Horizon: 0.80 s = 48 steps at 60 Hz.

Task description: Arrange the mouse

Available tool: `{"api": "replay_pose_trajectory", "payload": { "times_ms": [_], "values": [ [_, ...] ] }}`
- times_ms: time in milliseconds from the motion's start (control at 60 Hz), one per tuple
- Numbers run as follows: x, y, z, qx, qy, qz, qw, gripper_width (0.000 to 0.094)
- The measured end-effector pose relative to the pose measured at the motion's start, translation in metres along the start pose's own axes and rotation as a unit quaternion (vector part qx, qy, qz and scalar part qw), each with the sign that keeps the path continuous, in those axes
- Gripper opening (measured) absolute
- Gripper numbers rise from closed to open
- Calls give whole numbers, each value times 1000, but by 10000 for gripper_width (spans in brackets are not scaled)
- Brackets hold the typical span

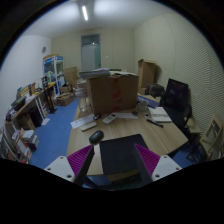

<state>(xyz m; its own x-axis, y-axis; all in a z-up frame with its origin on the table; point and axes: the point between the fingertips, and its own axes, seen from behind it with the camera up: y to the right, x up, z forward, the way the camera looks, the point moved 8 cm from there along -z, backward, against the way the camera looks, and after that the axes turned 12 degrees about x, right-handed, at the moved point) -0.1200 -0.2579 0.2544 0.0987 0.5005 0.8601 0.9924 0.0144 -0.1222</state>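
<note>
Wooden desk (pixel 125 128) runs ahead of gripper (pixel 108 163). Gripper view: fingers spread, nothing held, magenta pads (pixel 147 159) flanking black mat (pixel 118 155). Mouse not clearly made out; small pale object (pixel 96 134) lies beyond fingers, slightly left, too small to identify. Cardboard box (pixel 110 92) at far end.

Open jaws w/ pink pads (pixel 148 158) over wooden desk (pixel 125 128), black mousepad (pixel 122 155) between.

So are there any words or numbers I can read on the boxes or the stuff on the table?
None can be read.
Cardboard box: any print is too small to read.
Papers on the table: too blurred to read.
Dark object between the open jaws: no text shows.
</note>
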Motion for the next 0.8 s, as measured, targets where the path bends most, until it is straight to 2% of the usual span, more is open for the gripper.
{"api": "replay_pose_trajectory", "payload": {
  "times_ms": [300, 500, 683, 800],
  "values": [
    [-10, -6, 96, 71, -17, -5, 997, 809],
    [-40, -20, 197, 133, -67, -15, 989, 810],
    [-63, -26, 262, 157, -104, -23, 982, 805],
    [-65, -27, 289, 155, -109, -32, 981, 808]
  ]
}}
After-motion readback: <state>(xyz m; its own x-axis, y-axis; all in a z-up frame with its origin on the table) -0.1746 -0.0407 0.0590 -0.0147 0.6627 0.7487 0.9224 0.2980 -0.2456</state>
